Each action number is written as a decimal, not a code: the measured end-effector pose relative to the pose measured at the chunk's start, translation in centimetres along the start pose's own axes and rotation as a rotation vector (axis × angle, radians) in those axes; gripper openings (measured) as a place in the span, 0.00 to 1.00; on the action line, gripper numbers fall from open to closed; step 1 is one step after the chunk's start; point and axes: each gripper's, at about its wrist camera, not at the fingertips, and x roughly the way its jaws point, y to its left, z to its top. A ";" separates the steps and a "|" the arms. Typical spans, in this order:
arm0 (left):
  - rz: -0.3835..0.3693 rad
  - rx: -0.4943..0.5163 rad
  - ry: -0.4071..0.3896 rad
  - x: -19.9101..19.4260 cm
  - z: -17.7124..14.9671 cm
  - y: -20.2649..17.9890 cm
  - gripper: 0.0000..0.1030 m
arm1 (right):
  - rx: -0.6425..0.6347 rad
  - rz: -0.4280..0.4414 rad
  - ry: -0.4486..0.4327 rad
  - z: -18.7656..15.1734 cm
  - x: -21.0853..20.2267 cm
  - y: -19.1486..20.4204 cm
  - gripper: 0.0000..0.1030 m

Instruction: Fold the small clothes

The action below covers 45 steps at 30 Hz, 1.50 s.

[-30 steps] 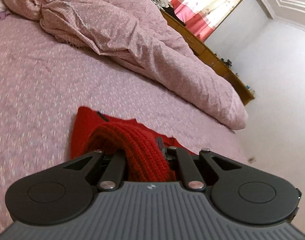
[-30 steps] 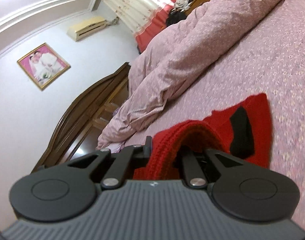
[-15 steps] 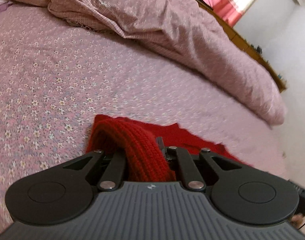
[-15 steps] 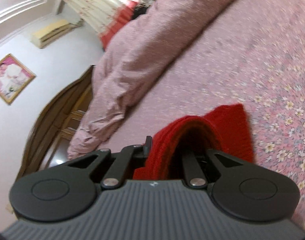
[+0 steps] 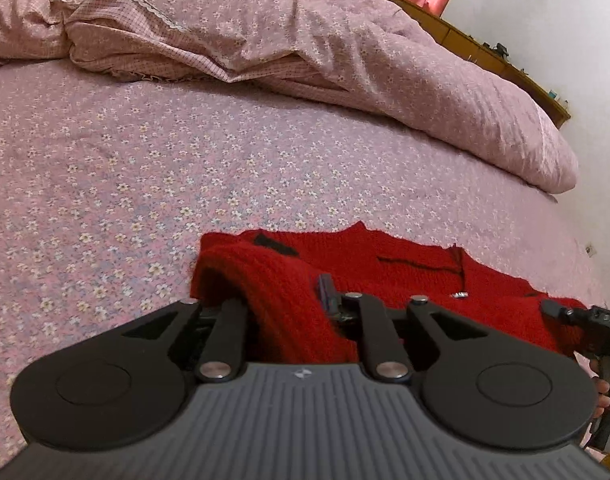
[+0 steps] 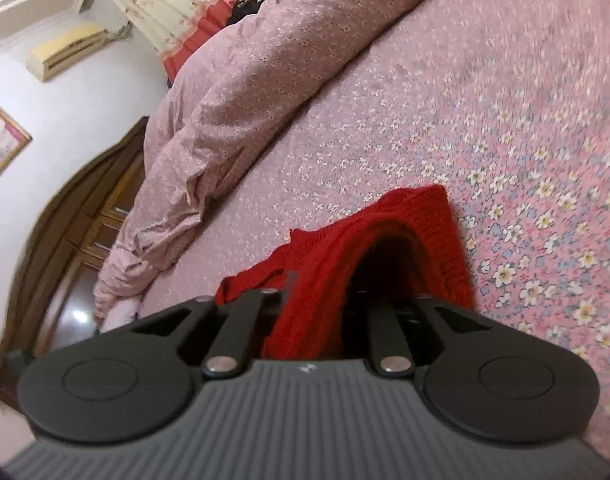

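Both grippers have come lower toward the bedsheet [image 5: 153, 168] since the earlier frames, and more of the red sweater [image 5: 385, 268] now lies spread flat on it. Left gripper [image 5: 297, 308]: jaws pinched on a raised fold of the sweater's knit edge. Right gripper [image 6: 325, 300]: jaws likewise clamped on a bunched edge of the sweater [image 6: 405, 232], which arches up from the sheet. Crumpled pink quilt [image 5: 305, 40] beyond, well apart. Part of the right gripper shows at the left view's right edge.
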 end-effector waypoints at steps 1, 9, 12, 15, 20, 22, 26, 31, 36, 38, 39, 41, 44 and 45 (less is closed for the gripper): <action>0.006 0.013 0.005 -0.3 -0.1 -0.1 0.31 | -0.016 0.001 -0.002 0.0 -0.2 0.3 0.49; -0.010 0.094 -0.005 -3.4 -2.4 -0.5 0.52 | -0.230 -0.041 0.007 -1.9 -3.3 3.5 0.65; -0.014 0.116 -0.007 -4.4 -3.6 -0.8 0.52 | -0.300 -0.051 0.018 -2.9 -4.4 4.4 0.65; -0.003 0.154 -0.020 -5.1 -5.0 -1.3 0.52 | -0.356 -0.082 0.032 -4.2 -5.2 5.1 0.65; 0.065 0.281 -0.059 -5.2 -7.2 -2.9 0.51 | -0.459 -0.155 0.012 -6.5 -5.6 6.3 0.65; 0.085 0.328 -0.049 -4.7 -7.8 -3.5 0.50 | -0.514 -0.172 0.008 -7.5 -5.5 7.0 0.63; 0.110 0.381 -0.026 -3.1 -8.5 -4.1 0.44 | -0.666 -0.223 0.016 -9.1 -4.3 8.4 0.57; 0.141 0.421 -0.045 -1.3 -8.5 -4.6 0.44 | -0.720 -0.235 0.020 -9.8 -2.4 9.1 0.55; 0.139 0.436 -0.074 0.0 -7.1 -5.0 0.44 | -0.727 -0.233 -0.019 -8.7 -0.8 9.6 0.55; 0.145 0.441 -0.087 0.6 -6.1 -5.1 0.44 | -0.716 -0.229 -0.028 -8.0 0.0 9.7 0.55; 0.147 0.438 -0.093 1.0 -5.5 -5.1 0.44 | -0.710 -0.229 -0.033 -7.8 0.3 9.7 0.55; 0.148 0.432 -0.105 1.7 -4.5 -5.2 0.44 | -0.694 -0.225 -0.042 -7.1 1.1 9.7 0.55; 0.157 0.428 -0.138 2.9 -2.7 -5.3 0.44 | -0.661 -0.217 -0.053 -6.1 2.4 9.6 0.55; 0.161 0.423 -0.147 3.3 -2.1 -5.4 0.44 | -0.650 -0.214 -0.054 -5.8 2.9 9.6 0.55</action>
